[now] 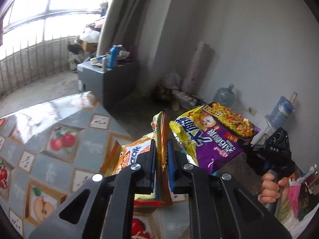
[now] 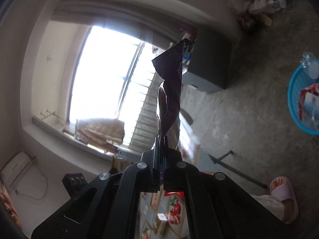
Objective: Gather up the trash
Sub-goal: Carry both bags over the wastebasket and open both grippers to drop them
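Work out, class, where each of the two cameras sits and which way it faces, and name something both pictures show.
Left wrist: rides the left claw, facing across the fruit-print table toward the wall; claw shut on an orange wrapper; the person's right hand shows.
Right wrist: rides the right claw, tilted toward the window and floor basket; a slippered foot shows.
Shared: the purple packet in the right claw.

Two wrist cameras, close over the table

Left view faces the far wall; right view tilts up toward the window point(image 2: 111, 63); both share the fruit-print table point(image 1: 59, 123).
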Motion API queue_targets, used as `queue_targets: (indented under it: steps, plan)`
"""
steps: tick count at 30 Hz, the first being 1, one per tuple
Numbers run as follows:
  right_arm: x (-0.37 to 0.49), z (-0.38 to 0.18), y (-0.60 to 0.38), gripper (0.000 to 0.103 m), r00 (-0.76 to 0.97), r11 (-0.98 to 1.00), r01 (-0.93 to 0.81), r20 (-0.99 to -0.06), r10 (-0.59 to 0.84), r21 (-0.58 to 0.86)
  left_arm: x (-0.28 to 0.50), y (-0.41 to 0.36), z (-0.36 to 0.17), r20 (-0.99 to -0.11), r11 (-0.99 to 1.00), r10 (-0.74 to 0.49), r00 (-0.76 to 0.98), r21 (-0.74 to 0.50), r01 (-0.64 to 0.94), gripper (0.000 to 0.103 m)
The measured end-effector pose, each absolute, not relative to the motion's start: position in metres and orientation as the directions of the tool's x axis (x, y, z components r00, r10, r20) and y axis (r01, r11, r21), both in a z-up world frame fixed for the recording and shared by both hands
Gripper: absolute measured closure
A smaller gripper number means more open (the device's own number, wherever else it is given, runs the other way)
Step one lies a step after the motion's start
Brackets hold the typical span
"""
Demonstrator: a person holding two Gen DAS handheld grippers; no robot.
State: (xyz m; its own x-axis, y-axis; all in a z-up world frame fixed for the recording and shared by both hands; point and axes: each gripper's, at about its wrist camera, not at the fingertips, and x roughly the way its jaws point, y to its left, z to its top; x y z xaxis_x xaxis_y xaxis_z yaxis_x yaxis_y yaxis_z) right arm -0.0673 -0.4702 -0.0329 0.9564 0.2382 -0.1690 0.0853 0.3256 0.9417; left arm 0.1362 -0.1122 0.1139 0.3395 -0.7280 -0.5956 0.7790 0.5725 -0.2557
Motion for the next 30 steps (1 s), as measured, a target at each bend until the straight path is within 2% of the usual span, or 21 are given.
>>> queue_targets:
  steps: [5, 12, 17, 20, 21, 22, 24, 25, 27, 28, 30]
  plan:
    - [-0.113, -0.094, -0.498, 0.103, 0.969, 0.131, 0.207, -0.222, 0.111, 0.97, 0.134, -0.223, 0.1, -0.65, 0.426, -0.746, 0.145, -0.297, 0.855, 0.093]
    - [-0.153, -0.21, -0.524, 0.103, 0.94, -0.224, 0.333, -0.341, 0.002, 0.916, 0.112, -0.386, 0.02, -0.8, 0.298, -0.595, -0.074, -0.305, 0.905, 0.092]
    - [-0.133, -0.265, -0.552, 0.103, 0.911, -0.342, 0.384, -0.413, -0.012, 0.858, 0.106, -0.464, -0.039, -0.858, 0.269, -0.501, -0.115, -0.281, 0.921, 0.092]
    - [-0.127, -0.282, -0.578, 0.098, 0.889, -0.355, 0.415, -0.456, -0.037, 0.838, 0.107, -0.5, -0.072, -0.869, 0.273, -0.476, -0.135, -0.292, 0.916, 0.091]
    - [-0.122, -0.293, -0.585, 0.094, 0.879, -0.358, 0.43, -0.474, -0.042, 0.829, 0.107, -0.515, -0.086, -0.875, 0.272, -0.464, -0.139, -0.29, 0.918, 0.085]
    - [-0.118, -0.303, -0.591, 0.076, 0.87, -0.358, 0.444, -0.491, -0.048, 0.822, 0.105, -0.524, -0.099, -0.883, 0.28, -0.451, -0.129, -0.277, 0.919, 0.081]
    - [-0.114, -0.325, -0.6, 0.056, 0.832, -0.374, 0.505, -0.554, -0.028, 0.778, 0.102, -0.541, -0.123, -0.902, 0.295, -0.414, -0.124, -0.262, 0.919, 0.059]
    - [-0.116, -0.333, -0.599, 0.056, 0.825, -0.415, 0.509, -0.565, -0.015, 0.754, 0.102, -0.545, -0.136, -0.915, 0.308, -0.382, -0.129, -0.258, 0.916, 0.059]
    - [-0.12, -0.342, -0.592, 0.055, 0.849, -0.468, 0.463, -0.528, -0.008, 0.753, 0.102, -0.548, -0.146, -0.92, 0.329, -0.363, -0.151, -0.277, 0.903, 0.059]
    - [-0.124, -0.341, -0.59, 0.05, 0.848, -0.459, 0.467, -0.53, -0.01, 0.756, 0.103, -0.544, -0.146, -0.913, 0.333, -0.373, -0.163, -0.296, 0.895, 0.059]
    - [-0.132, -0.336, -0.586, 0.049, 0.843, -0.431, 0.48, -0.538, -0.016, 0.764, 0.105, -0.537, -0.145, -0.908, 0.339, -0.387, -0.162, -0.303, 0.891, 0.057]
